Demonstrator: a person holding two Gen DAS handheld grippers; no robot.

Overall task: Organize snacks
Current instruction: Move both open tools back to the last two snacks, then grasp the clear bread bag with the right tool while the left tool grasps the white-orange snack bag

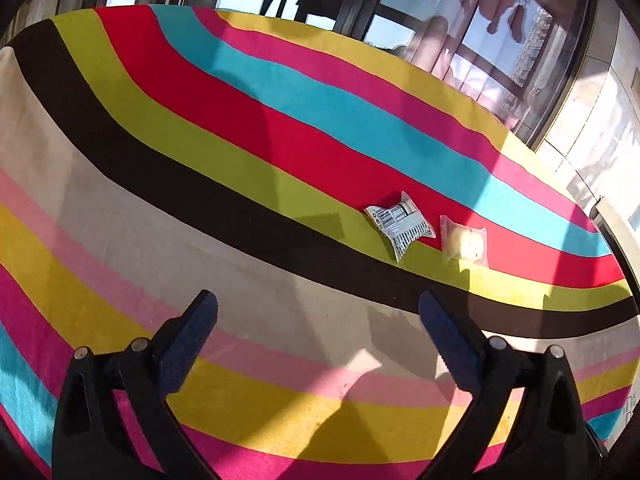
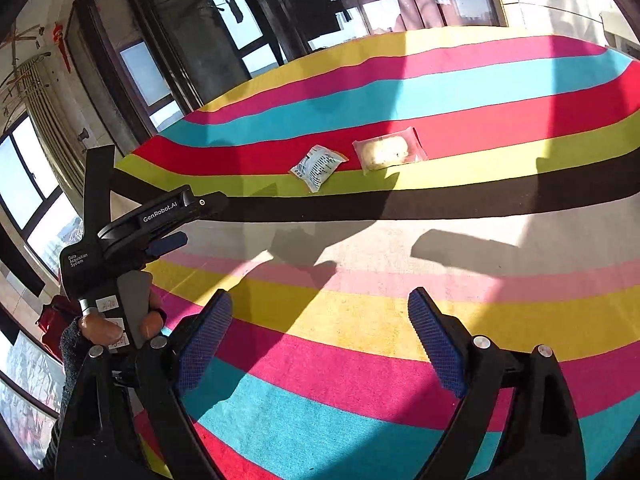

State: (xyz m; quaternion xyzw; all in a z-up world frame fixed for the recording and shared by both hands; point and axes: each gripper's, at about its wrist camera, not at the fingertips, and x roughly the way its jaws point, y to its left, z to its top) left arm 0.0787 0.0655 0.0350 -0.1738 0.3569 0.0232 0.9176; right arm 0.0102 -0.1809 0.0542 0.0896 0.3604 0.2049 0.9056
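Two snack packets lie side by side on the striped tablecloth (image 1: 280, 128), where the red and lime stripes meet. One is a white printed packet (image 1: 400, 226) (image 2: 318, 166). The other is a clear packet with a pale bun (image 1: 466, 242) (image 2: 388, 152) inside. My left gripper (image 1: 318, 304) is open over the beige stripe, short of the packets, with nothing between its fingers. My right gripper (image 2: 320, 300) is open wide above the yellow and pink stripes, also holding nothing. In the right wrist view the left gripper (image 2: 188, 224) shows side-on at the left, held by a hand (image 2: 104, 328).
The tablecloth (image 2: 440, 92) covers the whole table. Its far edge (image 2: 360, 40) runs along tall dark-framed windows (image 2: 236, 12). The table's left edge (image 2: 132, 152) drops toward more windows and a red object (image 2: 54, 322). Strong sunlight throws gripper shadows (image 2: 460, 248) on the beige stripe.
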